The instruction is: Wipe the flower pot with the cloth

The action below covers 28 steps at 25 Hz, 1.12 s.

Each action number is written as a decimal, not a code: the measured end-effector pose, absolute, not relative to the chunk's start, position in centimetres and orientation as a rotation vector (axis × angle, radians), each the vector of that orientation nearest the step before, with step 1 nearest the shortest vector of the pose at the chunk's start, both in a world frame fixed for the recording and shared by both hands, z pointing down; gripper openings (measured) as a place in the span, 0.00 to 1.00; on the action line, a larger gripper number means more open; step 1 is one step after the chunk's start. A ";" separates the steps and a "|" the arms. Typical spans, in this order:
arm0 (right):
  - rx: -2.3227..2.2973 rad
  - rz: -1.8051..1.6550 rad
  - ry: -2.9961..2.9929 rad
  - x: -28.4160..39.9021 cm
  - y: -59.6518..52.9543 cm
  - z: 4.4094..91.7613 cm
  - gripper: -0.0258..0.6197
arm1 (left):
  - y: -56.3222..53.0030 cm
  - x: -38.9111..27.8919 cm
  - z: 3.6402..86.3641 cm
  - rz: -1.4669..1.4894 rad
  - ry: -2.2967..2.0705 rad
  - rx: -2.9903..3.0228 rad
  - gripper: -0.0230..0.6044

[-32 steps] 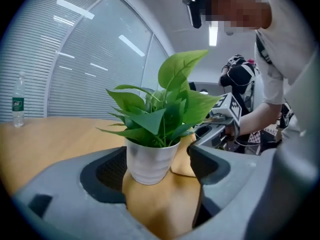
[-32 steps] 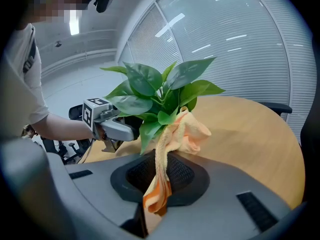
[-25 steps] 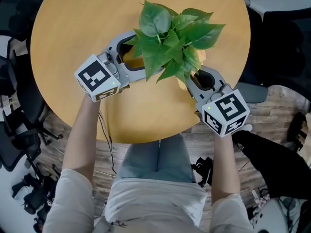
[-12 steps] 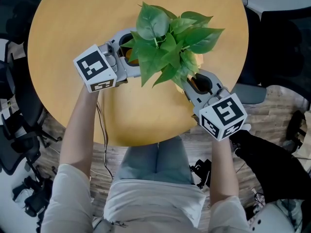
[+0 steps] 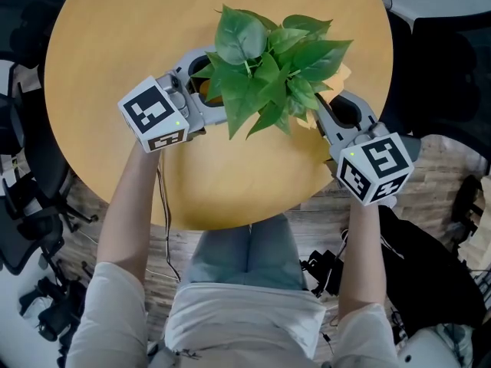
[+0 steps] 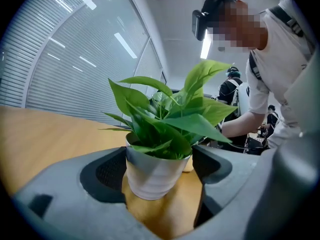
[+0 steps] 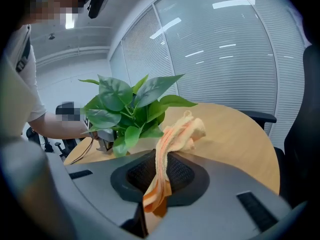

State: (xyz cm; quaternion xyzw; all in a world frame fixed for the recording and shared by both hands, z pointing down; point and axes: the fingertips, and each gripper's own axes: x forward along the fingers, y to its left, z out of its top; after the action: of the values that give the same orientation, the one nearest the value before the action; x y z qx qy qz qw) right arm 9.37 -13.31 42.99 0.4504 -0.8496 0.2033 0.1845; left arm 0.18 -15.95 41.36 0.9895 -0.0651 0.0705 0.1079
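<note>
Since the frame before, the right gripper [image 7: 159,180] has swung from the near side of the flower pot [image 6: 150,176] round to its right, and the left gripper [image 6: 158,165] has barely shifted. The white pot holds a leafy green plant [image 5: 265,67] and stands on the round wooden table [image 5: 115,37]. The left jaws press against its sides. The right jaws are pinched together on the peach cloth [image 7: 180,134], which bunches just beside the leaves.
</note>
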 end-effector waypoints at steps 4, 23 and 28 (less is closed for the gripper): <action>1.238 0.542 -2.393 8.6 -14.6 43.4 0.11 | -15.9 0.1 41.4 0.202 -0.226 2.905 0.71; 1.156 0.534 -2.421 7.1 -13.2 43.7 0.11 | -15.5 0.6 41.5 0.205 -0.440 2.866 0.71; 1.149 0.538 -2.425 6.9 -12.8 43.5 0.11 | -15.4 0.6 41.4 0.221 -0.528 2.848 0.71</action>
State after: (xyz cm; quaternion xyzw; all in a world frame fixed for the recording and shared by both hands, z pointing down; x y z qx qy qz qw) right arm 6.95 -12.84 43.55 0.4111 -0.8680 0.1925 0.2010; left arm 0.60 -15.43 41.39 0.9736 -0.1804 0.0756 0.1179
